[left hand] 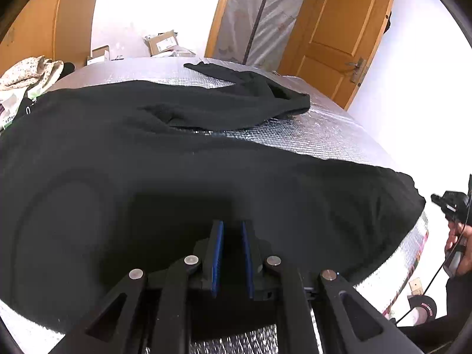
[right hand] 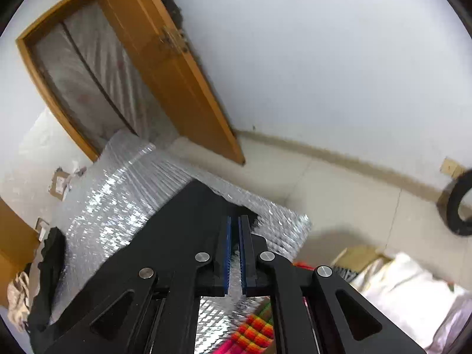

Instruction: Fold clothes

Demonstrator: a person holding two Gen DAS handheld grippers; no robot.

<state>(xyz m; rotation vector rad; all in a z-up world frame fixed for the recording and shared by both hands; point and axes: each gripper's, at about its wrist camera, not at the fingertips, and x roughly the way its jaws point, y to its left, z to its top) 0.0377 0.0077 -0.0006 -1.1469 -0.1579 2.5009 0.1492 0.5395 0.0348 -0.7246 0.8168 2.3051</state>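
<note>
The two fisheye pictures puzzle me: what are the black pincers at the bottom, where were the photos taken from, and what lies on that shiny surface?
There is no robot here. A person holds a two-finger gripper in each hand, each with a small camera looking along its fingers. One picture looks out from the left gripper, the other from the right gripper. The blue strips are their gripping pads. A black garment lies spread on a silver quilted surface, to be folded. Both pairs of jaws are almost together, the left over the garment, the right at its corner. I cannot tell whether either pinches cloth. At the left wrist view's right edge, a hand holds the other tool.
</note>
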